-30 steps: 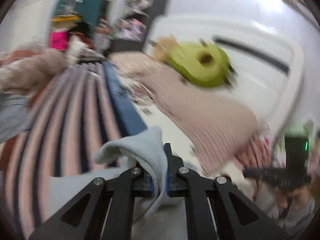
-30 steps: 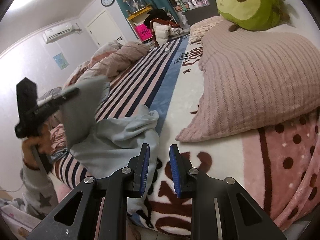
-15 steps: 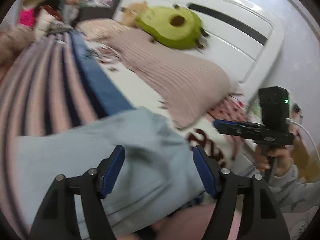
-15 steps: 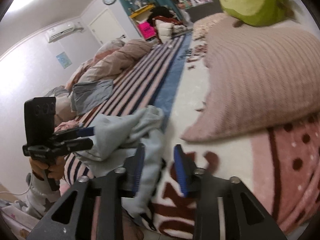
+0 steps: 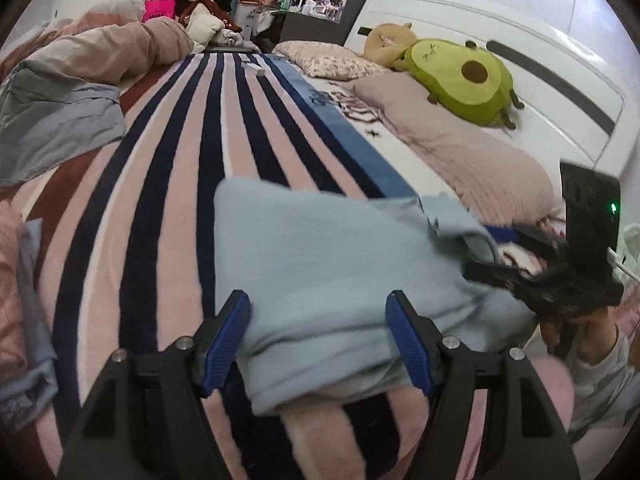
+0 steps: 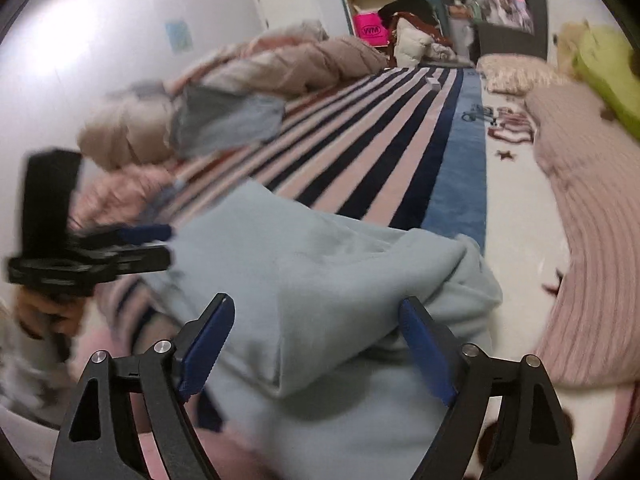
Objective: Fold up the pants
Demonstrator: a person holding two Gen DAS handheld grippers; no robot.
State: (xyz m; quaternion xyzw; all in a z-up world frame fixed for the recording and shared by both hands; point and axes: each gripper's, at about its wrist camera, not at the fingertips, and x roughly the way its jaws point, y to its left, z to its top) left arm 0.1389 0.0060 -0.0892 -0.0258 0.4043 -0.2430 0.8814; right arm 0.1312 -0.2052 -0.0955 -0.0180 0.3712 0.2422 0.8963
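Ahead of my left gripper (image 5: 318,336) the striped blanket (image 5: 188,152) lay flat and bare up the middle of the bed, an open lane. The light blue pants (image 5: 320,264) covered the near end between my two grippers. To the left, a rumpled duvet (image 5: 120,46) and a grey cloth (image 5: 52,120) blocked that edge. To the right, a pink pillow (image 5: 472,152) and a green avocado cushion (image 5: 460,76) barred the way. My right gripper (image 6: 316,344), jaws opening, had bare white sheet (image 6: 516,208) beside the pillow.
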